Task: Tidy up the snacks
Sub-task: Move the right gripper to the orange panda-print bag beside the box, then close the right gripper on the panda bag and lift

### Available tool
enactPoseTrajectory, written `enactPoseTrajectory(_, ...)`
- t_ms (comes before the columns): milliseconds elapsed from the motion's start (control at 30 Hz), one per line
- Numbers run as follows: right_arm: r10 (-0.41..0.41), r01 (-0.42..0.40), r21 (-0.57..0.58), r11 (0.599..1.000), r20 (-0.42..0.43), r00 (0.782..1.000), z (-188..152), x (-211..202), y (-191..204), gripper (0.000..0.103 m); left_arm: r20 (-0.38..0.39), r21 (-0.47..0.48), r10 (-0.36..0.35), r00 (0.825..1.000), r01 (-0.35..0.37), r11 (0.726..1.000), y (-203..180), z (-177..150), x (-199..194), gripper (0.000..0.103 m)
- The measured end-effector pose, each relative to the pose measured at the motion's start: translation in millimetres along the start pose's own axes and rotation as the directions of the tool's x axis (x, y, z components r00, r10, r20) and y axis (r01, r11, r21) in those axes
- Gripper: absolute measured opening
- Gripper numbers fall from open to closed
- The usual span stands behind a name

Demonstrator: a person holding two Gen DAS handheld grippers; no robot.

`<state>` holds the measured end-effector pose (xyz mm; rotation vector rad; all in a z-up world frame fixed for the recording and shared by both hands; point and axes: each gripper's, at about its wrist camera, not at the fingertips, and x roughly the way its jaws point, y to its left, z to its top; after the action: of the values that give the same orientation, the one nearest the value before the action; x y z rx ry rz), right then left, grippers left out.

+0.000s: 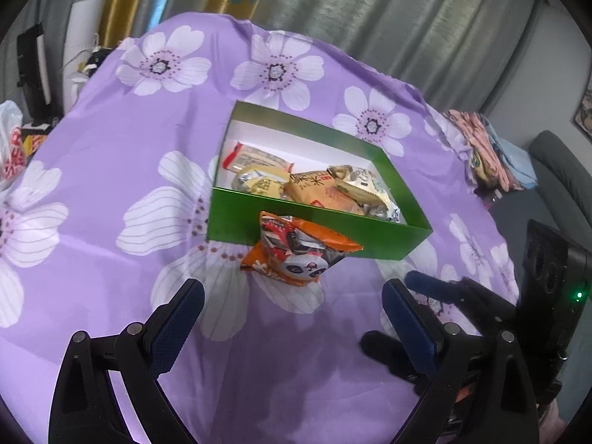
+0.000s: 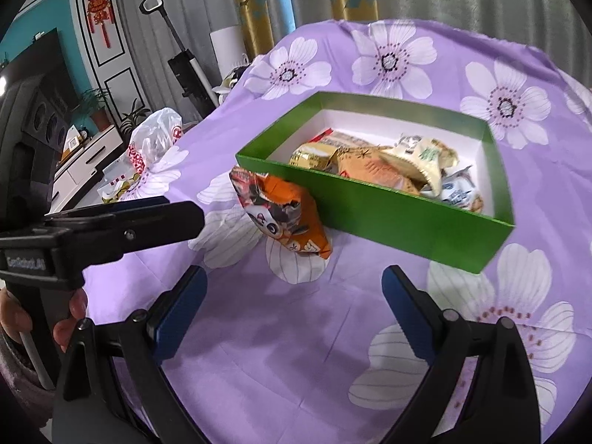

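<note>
Both pairs of tongs hang spread wide and empty above the purple flowered cloth. The left tongs [image 1: 292, 318] look straight along their fingers at the orange snack packet [image 1: 296, 251], which is the nearest thing ahead of them. The right tongs [image 2: 294, 307] stand a little to the packet's [image 2: 285, 218] right, and in their view the left tongs [image 2: 177, 211] reach in from the left edge, a hand [image 2: 70, 314] on the handle below.

The packet is the one snack outside the green box [image 1: 370, 236]. It leans against the outside of the box's near wall, close to that wall's left end, with its lower end on the cloth-covered worktop [image 1: 111, 170]. Its long axis runs up the wall, somewhat tilted: the crimped top end rests at the wall and the bottom end, below the panda print, points back towards the tongs. Inside the box [image 2: 407, 218], several yellow, tan and white wrapped snacks already lie in a loose heap.

The step in hand looks to be taking this last packet. It would go best to bring the left tongs in low, one finger on either side of the packet's width, and close across the puffed middle rather than the crimped ends, so the slick foil does not slide out. Pressing towards the wall risks pushing the light box away, so the approach should come from above and in front, then lift clear over the rim.
</note>
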<state>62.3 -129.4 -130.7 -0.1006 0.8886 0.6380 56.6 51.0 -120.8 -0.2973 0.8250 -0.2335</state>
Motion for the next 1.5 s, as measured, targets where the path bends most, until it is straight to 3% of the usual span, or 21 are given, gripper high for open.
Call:
enactPoseTrajectory(400,0.056,-0.057,-0.015,0.998,-0.021,0.998,9.7,43.4,-1.7,0.086,-0.033,0.057,-0.017,0.999,0.019,0.998,-0.8,12.5,35.1,0.096)
enactPoseTrajectory(567,0.071,-0.072,-0.032,0.997,-0.028,0.997,13.3,54.5,-2.0,0.075,-0.048,0.065,-0.028,0.998,0.031,0.997,0.5,17.1,47.0,0.096)
enactPoseTrajectory(900,0.092,-0.093,-0.048,0.995,-0.025,0.995,20.4,62.4,-3.6,0.06,-0.064,0.101,-0.034,0.997,0.04,0.994,-8.5,20.3,57.1,0.087)
enactPoseTrajectory(933,0.093,-0.095,-0.051,0.994,-0.025,0.995,20.8,62.8,-3.2,0.057,-0.064,0.104,-0.035,0.997,0.041,0.994,-9.2,20.3,57.2,0.087)
enactPoseTrajectory(1000,0.1,-0.101,-0.053,0.993,-0.022,0.995,21.5,63.3,-3.5,0.053,-0.067,0.109,-0.034,0.997,0.041,0.993,-10.8,20.5,58.3,0.075)
enactPoseTrajectory(1233,0.131,-0.131,-0.053,0.99,-0.006,0.991,20.8,62.7,-0.4,0.033,-0.067,0.116,-0.014,0.998,0.022,0.993,-11.1,20.6,59.4,0.073)
enactPoseTrajectory(1500,0.144,-0.144,-0.037,0.989,-0.009,0.99,21.5,63.2,1.0,0.032,-0.074,0.101,-0.027,0.997,0.035,0.994,-8.7,18.5,59.1,0.064)
